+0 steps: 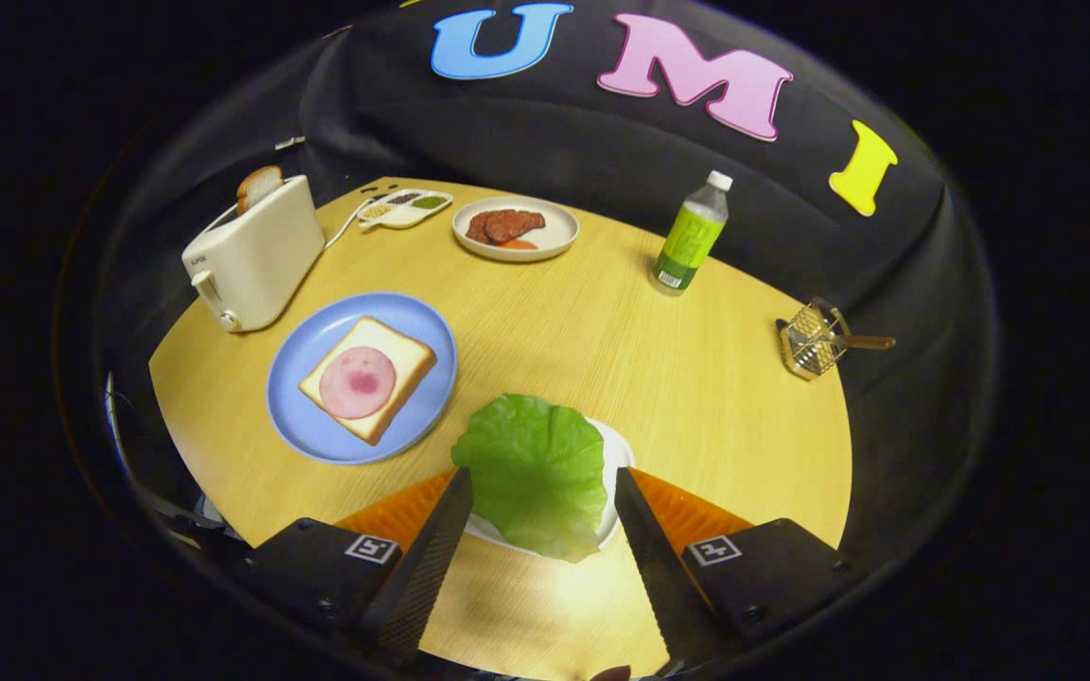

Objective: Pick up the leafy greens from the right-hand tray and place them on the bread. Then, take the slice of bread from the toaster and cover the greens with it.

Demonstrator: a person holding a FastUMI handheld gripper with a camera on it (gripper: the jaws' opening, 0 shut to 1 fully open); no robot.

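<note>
A green lettuce leaf (536, 473) lies on a small white tray (619, 454), right between my two fingers. My gripper (541, 497) is open, its black fingers (446, 530) flanking the leaf on either side without pressing it. Beyond the fingers to the left, a blue plate (304, 416) carries a slice of bread (403, 364) topped with a round pink slice of ham (357, 381). Behind that plate stands a white toaster (252, 255) with another bread slice (259, 186) sticking up out of its slot.
At the table's far side sit a white plate (559, 232) with dark meat slices and a narrow tray of condiments (405, 207). A green bottle (690, 236) stands far right, and a small wire basket (815, 340) sits near the right edge.
</note>
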